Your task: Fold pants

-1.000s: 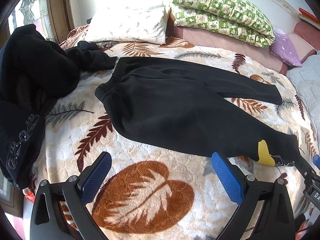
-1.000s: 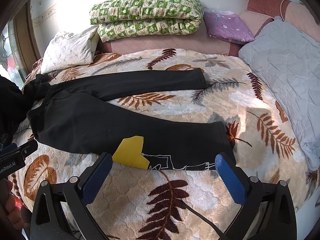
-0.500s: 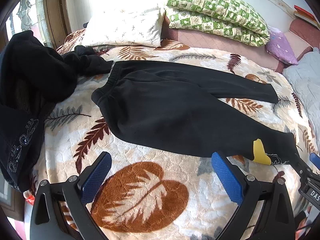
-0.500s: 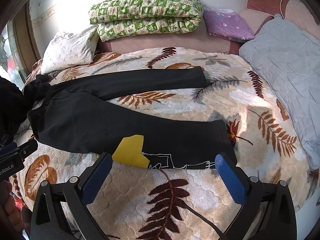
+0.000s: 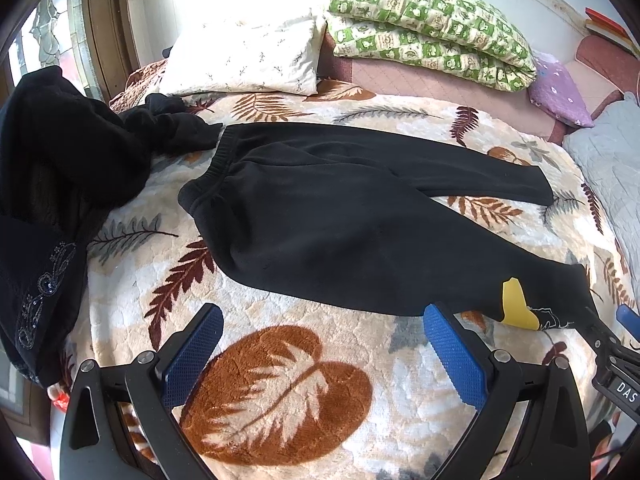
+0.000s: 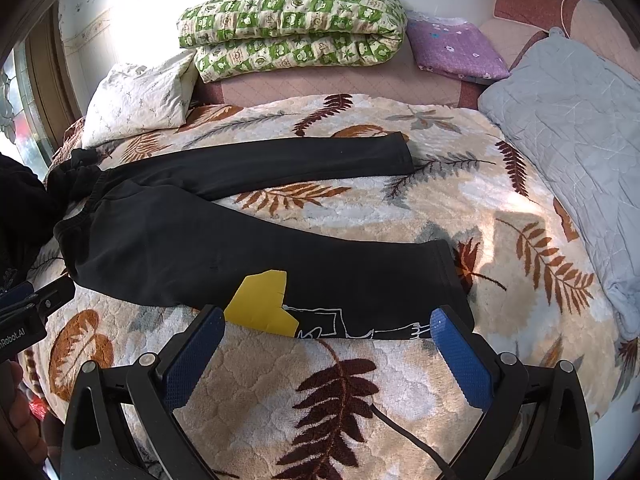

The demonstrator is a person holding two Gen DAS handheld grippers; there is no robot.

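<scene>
Left gripper: jaws spread wide, holding nothing, hovering over bare blanket just short of the near edge of the pants.
Right gripper: jaws likewise wide apart and empty, its blue pads bracketing the cuff end of the near leg.
Hidden or unclear: the white line print beside the yellow patch is too small to read; the right pad covers the cuff corner in the right wrist view; the heap of dark clothes is cut off by the left rim, and its shape cannot be sorted out.
Pants: black, lying flat on the leaf-print blanket, waistband towards the left, legs splayed to the right in a narrow V; near leg ends just beyond the right gripper, far leg lies well apart.
Edges: waistband nearly touches the dark heap; a white pillow and a green checked quilt sit at the far side; a grey quilted cover borders the right.
Open room: bare blanket between the legs and beyond the cuffs on the right.
</scene>
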